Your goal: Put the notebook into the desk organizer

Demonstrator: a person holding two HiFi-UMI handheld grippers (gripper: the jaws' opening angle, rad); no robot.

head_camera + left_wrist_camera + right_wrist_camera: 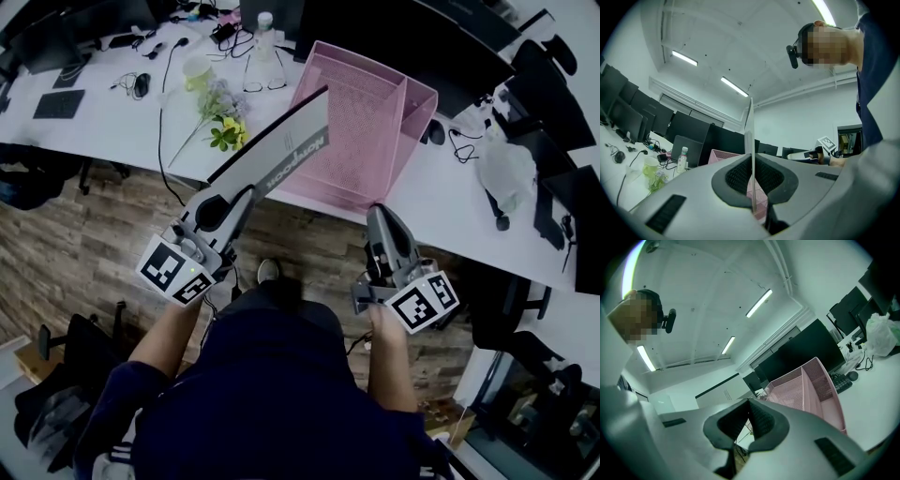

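My left gripper (239,197) is shut on the lower edge of a thin grey notebook (281,155), which slants up and to the right. Its top corner overlaps the pink mesh desk organizer (375,141) on the white desk (112,122). In the left gripper view the notebook (750,140) stands edge-on between the pads of that gripper (751,187), with the organizer (723,156) behind it. My right gripper (380,214) hovers below the organizer's near side, over the floor, shut and with nothing in it. The right gripper view shows its closed jaws (749,416) and the organizer (811,390) beyond them.
On the desk left of the organizer lie artificial flowers (223,114), a cup (197,71), a bottle (265,39), a mouse (141,84) and cables. A white bag (506,167) sits at the right. Monitors line the back. Office chairs stand over the wooden floor (84,244).
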